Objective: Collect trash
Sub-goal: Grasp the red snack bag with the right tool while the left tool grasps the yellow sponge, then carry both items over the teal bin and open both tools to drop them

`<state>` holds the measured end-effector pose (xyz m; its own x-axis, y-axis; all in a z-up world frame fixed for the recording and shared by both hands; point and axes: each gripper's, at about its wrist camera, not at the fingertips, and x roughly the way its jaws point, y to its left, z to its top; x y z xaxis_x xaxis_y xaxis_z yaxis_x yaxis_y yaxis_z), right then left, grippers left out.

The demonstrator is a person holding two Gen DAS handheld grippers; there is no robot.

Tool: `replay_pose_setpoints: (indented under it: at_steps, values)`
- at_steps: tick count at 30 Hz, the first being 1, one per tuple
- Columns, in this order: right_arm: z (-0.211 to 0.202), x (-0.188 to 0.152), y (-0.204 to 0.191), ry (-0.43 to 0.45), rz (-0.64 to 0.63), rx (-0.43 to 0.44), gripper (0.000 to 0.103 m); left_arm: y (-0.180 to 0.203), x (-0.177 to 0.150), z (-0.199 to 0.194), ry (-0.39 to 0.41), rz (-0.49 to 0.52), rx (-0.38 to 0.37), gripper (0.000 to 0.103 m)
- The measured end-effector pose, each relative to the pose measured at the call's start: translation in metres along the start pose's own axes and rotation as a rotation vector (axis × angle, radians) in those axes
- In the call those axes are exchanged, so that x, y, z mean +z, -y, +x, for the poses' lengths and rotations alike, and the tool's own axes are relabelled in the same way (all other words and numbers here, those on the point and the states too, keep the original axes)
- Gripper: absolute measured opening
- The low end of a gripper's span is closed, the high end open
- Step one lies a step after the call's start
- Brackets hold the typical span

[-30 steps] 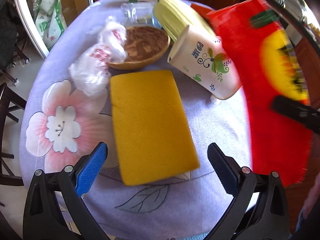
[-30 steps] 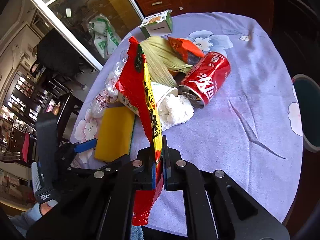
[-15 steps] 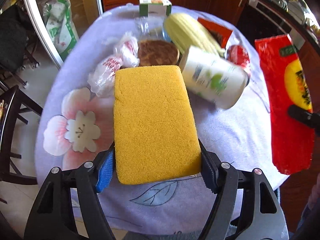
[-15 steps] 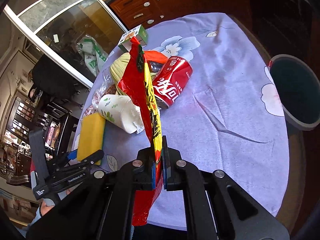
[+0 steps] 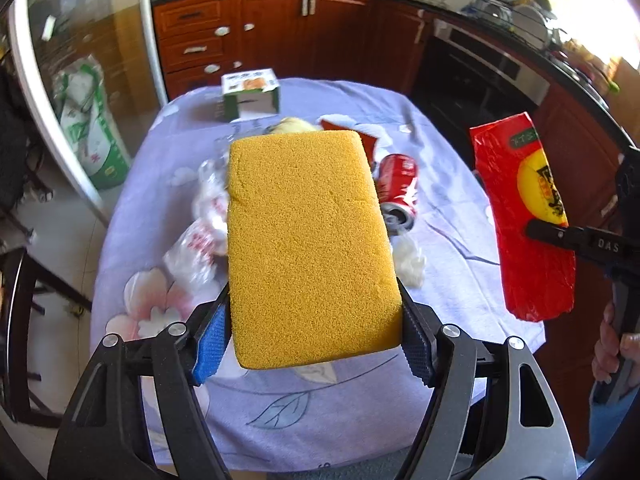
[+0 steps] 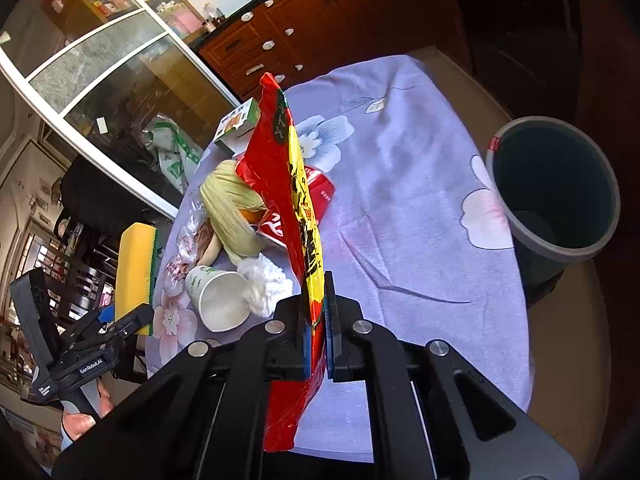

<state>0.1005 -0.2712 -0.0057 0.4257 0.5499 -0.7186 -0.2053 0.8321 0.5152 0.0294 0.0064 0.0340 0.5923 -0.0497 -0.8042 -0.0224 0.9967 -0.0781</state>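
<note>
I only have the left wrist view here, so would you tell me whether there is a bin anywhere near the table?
Observer: Yes, a grey bin stands just off the table's far edge, on the right of the right wrist view.
Operator: Thank you. The sponge hides things; is anything behind it?
Observer: A paper cup lies on its side there, with white tissue at its mouth.
Operator: Does the sponge have another layer?
Observer: Yes, the yellow sponge in the left gripper has a green backing.
</note>
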Motion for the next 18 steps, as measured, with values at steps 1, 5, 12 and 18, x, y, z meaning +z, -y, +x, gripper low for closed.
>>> replay_pose_setpoints:
  at_steps: [1,5,12,18]
  values:
    - [-0.001,0.001,0.005,0.003,0.015,-0.005,0.005,0.002,0.002,0.003,0.0,0.008,-0.012,0.073]
    - [-0.006,0.004,0.026,0.019,0.066,-0.027,0.005,0.022,0.015,0.016,-0.014,0.04,-0.05,0.073]
    - [-0.034,0.025,0.093,0.107,0.204,-0.116,0.005,0.105,0.044,0.045,-0.038,0.215,-0.152,0.073]
    - [-0.049,0.044,0.159,0.162,0.309,-0.243,0.005,0.184,0.071,0.08,-0.08,0.364,-0.222,0.073]
